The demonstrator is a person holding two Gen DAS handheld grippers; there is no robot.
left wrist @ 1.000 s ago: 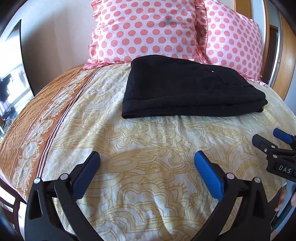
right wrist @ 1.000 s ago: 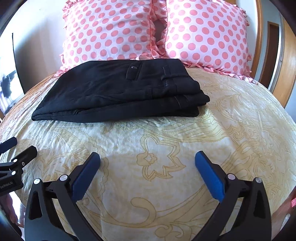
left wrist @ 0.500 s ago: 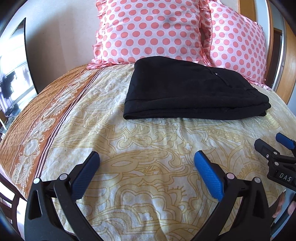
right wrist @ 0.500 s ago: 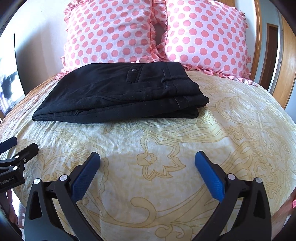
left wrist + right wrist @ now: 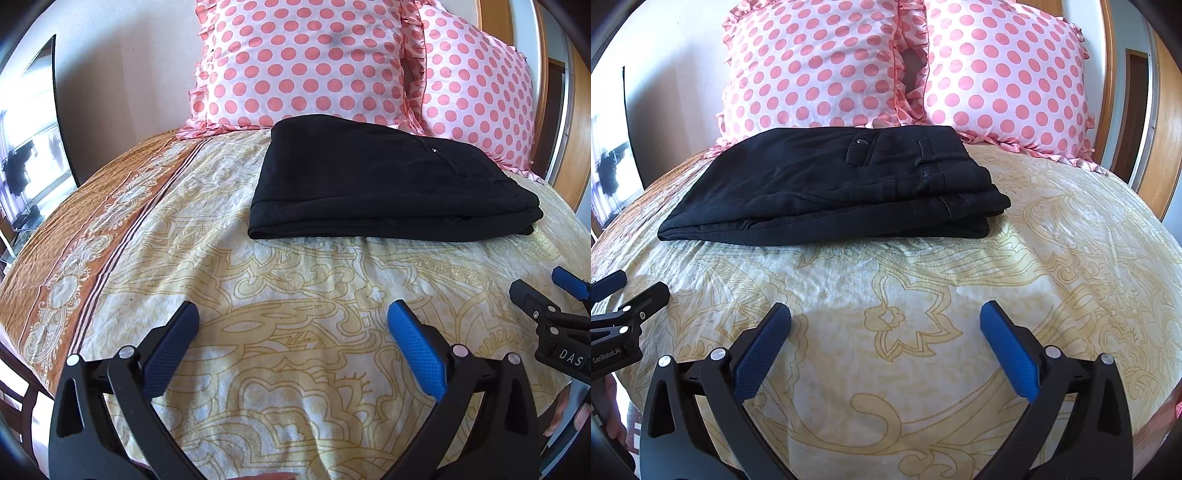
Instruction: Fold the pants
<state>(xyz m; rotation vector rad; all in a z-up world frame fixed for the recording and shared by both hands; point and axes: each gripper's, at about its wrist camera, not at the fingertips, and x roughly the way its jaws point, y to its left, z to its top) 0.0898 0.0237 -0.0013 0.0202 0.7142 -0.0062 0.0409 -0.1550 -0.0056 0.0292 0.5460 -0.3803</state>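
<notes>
Lying folded, black pants [image 5: 827, 192] on patterned bedspread [image 5: 923, 288], polka-dot pillows [image 5: 820, 70] behind, both grippers wide, empty.

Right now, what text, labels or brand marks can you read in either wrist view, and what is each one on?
"DAS": white letters on the body of the right gripper, at the right edge of the left wrist view; it may be cut off.
"GenRobot.AI": small print on the body of the left gripper, in the right wrist view.
The black pants show no readable label.

Both fisheye views are brightly daylit; the window [image 5: 26, 177] at far left is blown out by glare; soft shadows are cast under the pants [image 5: 831, 192]; edges are bent and darkly vignetted.
</notes>
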